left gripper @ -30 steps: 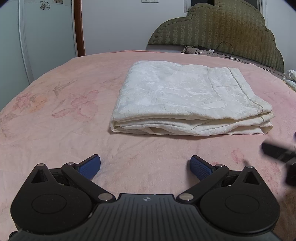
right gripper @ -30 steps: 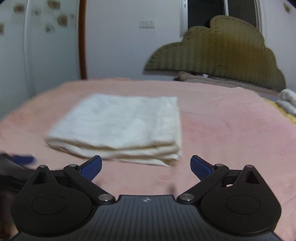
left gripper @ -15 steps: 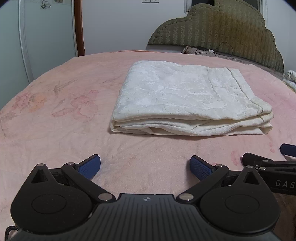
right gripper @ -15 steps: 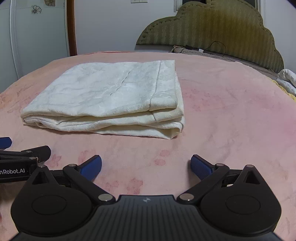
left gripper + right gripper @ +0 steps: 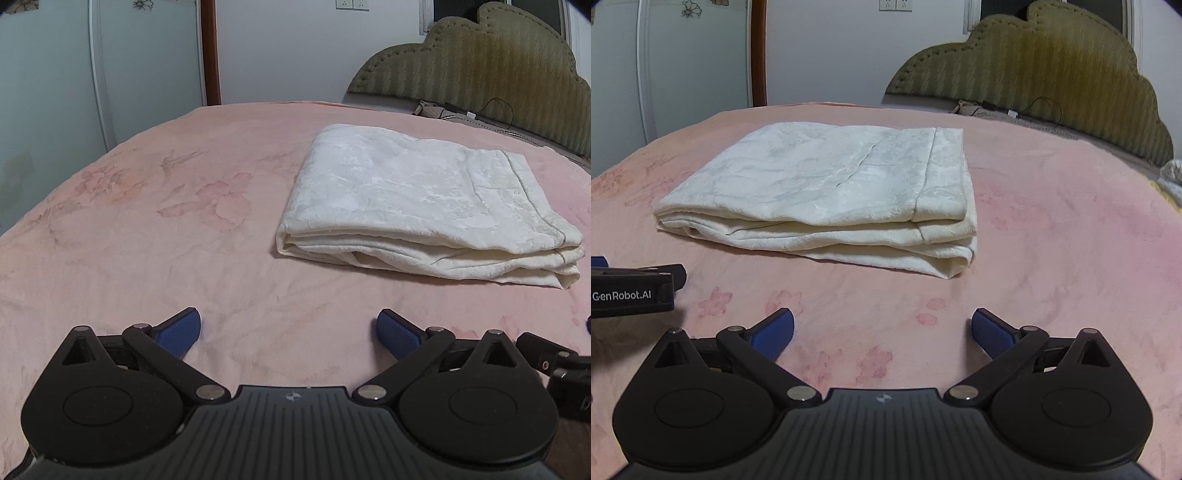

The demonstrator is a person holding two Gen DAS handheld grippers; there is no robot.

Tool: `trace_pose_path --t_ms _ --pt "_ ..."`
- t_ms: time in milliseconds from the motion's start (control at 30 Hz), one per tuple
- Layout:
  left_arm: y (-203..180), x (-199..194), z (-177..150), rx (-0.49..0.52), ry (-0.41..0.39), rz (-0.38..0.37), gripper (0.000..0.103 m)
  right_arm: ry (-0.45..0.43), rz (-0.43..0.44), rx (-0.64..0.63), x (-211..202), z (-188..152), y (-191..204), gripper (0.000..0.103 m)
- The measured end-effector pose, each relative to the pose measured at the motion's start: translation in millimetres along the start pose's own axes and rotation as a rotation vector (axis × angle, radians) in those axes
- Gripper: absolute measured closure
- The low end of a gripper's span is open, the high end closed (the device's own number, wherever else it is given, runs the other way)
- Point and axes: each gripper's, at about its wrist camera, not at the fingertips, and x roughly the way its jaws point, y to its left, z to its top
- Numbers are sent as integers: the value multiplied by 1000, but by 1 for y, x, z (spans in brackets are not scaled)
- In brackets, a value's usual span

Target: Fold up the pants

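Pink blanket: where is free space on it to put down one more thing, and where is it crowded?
The pink blanket lies bare left of the folded pants, out to the bed's edge. The strip between the pants and the open left gripper is bare too. Right of the pants, toward the headboard, is more bare room. It is crowded where the right gripper sits beside the left one.

So over that last second the right gripper went from swinging around, all blurry, to sitting steady and low over the pink blanket. It's ended up just beside the left gripper; each one's black body now pokes into the edge of the other's view, where a second back there was only a dark smear. The left one has turned a bit leftward too, so the folded pants sit further to its right.
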Motion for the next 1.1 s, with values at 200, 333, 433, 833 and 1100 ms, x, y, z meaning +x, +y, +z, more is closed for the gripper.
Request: trace_pose_path --t_ms 200,333,433,833,1100 --pt "1 1 0 8 -2 8 0 -17 30 -22 -5 -2 -9 0" --pt "1 -1 -1 12 -4 8 0 -13 8 -10 -4 -2 -11 0" --pt "1 -1 -2 14 -5 8 0 -7 6 -26 -2 -1 -8 0" --pt "1 -1 -2 11 -5 6 0 -4 21 -19 0 -1 -12 0" --pt "1 -1 -2 11 -5 6 0 -39 17 -39 -6 -1 -7 0"
